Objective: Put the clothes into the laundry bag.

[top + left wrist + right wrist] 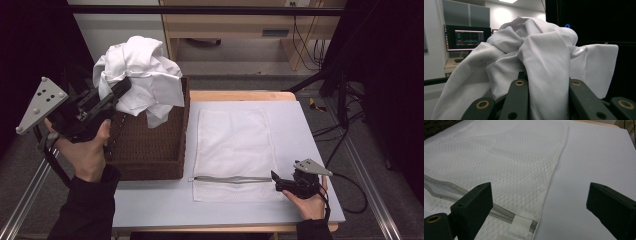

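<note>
A crumpled white garment (pixel 145 75) hangs in the air over the back left of a brown wicker basket (pixel 145 167). My left gripper (pixel 122 89) is shut on it from the left. In the left gripper view the cloth (pixel 544 65) bunches between the two black jaws and drapes over them. A white mesh laundry bag (pixel 235 145) lies flat on the grey table (pixel 300 130), right of the basket, with its zipper (pixel 232 179) near the front edge. My right gripper (pixel 276 181) rests at the zipper's right end, open; its jaws stand wide over the bag's corner (pixel 529 220).
A wooden desk and a grey floor lie beyond the table. Cables and a dark stand are on the floor at the right. A metal rail runs along the table's left side. A lit monitor (pixel 469 37) stands in the room behind the garment.
</note>
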`<state>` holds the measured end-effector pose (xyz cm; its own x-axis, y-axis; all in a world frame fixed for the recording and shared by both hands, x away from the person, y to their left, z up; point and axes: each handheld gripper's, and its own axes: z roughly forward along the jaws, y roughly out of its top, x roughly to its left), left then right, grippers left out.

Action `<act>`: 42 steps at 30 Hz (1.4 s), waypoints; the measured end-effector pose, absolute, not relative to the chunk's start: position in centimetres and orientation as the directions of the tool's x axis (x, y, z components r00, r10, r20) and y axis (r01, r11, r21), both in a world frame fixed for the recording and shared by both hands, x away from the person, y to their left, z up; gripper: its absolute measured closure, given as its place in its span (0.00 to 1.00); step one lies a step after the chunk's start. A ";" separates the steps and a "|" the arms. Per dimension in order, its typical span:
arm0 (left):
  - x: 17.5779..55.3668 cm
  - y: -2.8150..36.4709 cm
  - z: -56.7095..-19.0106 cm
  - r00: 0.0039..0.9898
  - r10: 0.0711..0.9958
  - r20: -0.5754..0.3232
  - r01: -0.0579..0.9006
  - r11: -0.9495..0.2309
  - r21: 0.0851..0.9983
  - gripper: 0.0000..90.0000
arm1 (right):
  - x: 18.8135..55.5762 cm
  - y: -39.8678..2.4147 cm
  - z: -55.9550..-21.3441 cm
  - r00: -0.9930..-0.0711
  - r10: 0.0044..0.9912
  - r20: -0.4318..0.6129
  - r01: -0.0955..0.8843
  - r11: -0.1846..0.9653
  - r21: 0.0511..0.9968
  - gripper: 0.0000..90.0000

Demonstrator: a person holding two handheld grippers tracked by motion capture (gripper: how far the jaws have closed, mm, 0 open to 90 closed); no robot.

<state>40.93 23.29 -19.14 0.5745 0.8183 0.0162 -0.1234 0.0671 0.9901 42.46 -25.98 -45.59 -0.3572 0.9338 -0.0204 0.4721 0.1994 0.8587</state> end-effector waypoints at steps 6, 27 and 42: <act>40.5 21.4 -18.2 0.607 0.794 0.034 -0.131 0.058 0.990 0.87 | 42.5 -26.0 -45.6 -0.361 0.932 -0.024 0.466 0.203 0.861 0.08; 41.8 12.9 -18.9 0.724 0.689 0.042 -0.088 0.032 0.996 0.87 | 42.2 -26.6 -45.2 -0.351 0.936 -0.007 0.459 0.179 0.870 0.08; 43.9 6.0 -24.7 0.795 0.606 0.028 0.005 -0.053 0.999 0.87 | 42.0 -27.5 -44.9 -0.334 0.943 -0.004 0.446 0.162 0.881 0.09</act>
